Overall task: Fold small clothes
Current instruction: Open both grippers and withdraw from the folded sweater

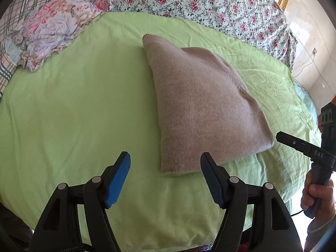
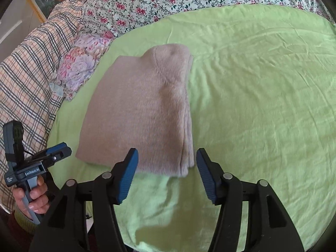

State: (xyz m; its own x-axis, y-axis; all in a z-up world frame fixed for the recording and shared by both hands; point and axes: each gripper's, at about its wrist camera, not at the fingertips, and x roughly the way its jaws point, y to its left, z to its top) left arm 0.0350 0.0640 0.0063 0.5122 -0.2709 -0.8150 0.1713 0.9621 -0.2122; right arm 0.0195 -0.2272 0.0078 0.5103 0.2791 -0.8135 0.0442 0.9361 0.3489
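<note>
Folded beige knit garment [image 1: 201, 109] lying flat on the green sheet [image 1: 73, 105], centre frame. Left gripper [image 1: 166, 180] low in frame, jaws spread, gripping nothing. Right gripper [image 2: 167, 174] likewise released, near hem just above its blue pads [image 2: 128, 176]. Floral pillow [image 1: 48, 31] upper left.

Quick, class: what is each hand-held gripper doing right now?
Left hand-held gripper: open, holding nothing.
Right hand-held gripper: open, holding nothing; the sweater lies just beyond its fingertips.

Bright, even daylight; soft shadows beneath the fingers; mild blur ahead of them; fisheye bending, dark corners.
</note>
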